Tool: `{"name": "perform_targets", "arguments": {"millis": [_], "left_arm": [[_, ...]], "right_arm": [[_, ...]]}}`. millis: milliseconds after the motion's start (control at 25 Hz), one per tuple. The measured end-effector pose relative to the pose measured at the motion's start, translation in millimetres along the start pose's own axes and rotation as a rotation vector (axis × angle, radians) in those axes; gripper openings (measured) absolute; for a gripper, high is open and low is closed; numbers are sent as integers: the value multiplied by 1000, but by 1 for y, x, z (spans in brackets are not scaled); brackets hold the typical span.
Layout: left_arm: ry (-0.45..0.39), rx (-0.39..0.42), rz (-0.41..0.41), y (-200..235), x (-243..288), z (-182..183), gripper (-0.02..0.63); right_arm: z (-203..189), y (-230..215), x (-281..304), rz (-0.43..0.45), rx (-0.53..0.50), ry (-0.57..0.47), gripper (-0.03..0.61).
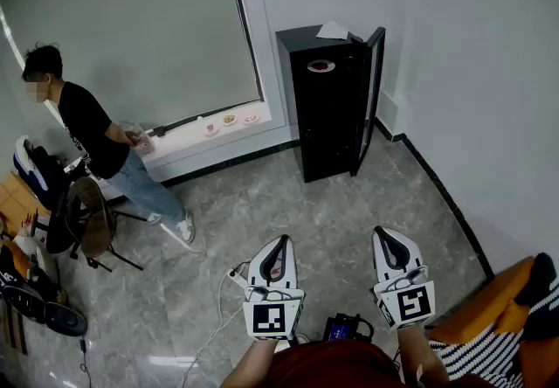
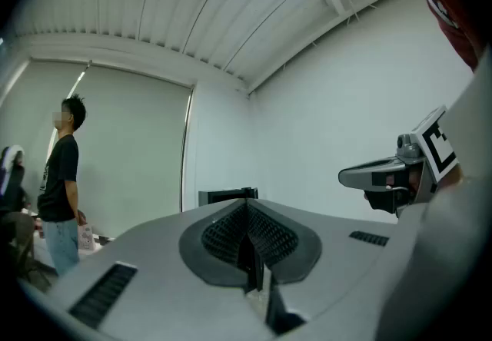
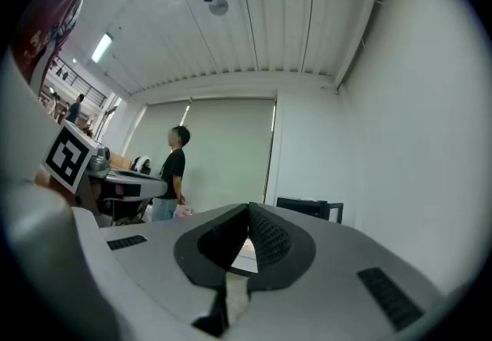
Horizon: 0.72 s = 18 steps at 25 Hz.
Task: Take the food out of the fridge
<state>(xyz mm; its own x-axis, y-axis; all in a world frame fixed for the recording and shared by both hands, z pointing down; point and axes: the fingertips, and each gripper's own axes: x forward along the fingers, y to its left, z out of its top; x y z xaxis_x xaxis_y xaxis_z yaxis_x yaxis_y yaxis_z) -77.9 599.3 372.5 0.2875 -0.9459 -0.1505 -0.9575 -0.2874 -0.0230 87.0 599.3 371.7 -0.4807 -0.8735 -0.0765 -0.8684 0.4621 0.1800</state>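
Left gripper [image 1: 279, 240] was pinched shut with nothing in it; its own view showed the 2 ribbed pads pressed together at the tip. Right gripper [image 1: 383, 232] matched it, tips meeting and nothing held between them. I had both low and close to my body, side by side, noses pointing forward across the bare marble floor [image 1: 262, 203].

Straight ahead, well apart from both grippers, stood the black fridge [image 1: 330, 107] in the corner, upright, its long axis vertical. Its door [image 1: 374, 89] was swung out to the right, so the dark inside faced me. High up in there I made out a plate of food [image 1: 321, 65], lying flat on what I took to be the top shelf.

The fridge sat about midway between the 2 grippers, so neither had a clear lead. The plate lay a touch toward the left one, and the right one lined up more with the door edge. By my reckoning, the coming move was a walk forward, then a reach up and in.

Off to the left, a person [image 1: 87, 128] stood by the window sill [image 1: 188, 140], well clear of my path.
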Motion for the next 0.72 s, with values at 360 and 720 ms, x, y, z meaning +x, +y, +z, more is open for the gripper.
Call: {"name": "perform_targets", "arguments": {"millis": [360,720], "left_arm": [[38,22,-1,-7,-1,-6,15],[9,-4,7,-39,16,-5,14]], "right_arm": [[-1,-4,-3,3,-14,7,21],[-5,-42,-18,-20,1,-22,21]]}}
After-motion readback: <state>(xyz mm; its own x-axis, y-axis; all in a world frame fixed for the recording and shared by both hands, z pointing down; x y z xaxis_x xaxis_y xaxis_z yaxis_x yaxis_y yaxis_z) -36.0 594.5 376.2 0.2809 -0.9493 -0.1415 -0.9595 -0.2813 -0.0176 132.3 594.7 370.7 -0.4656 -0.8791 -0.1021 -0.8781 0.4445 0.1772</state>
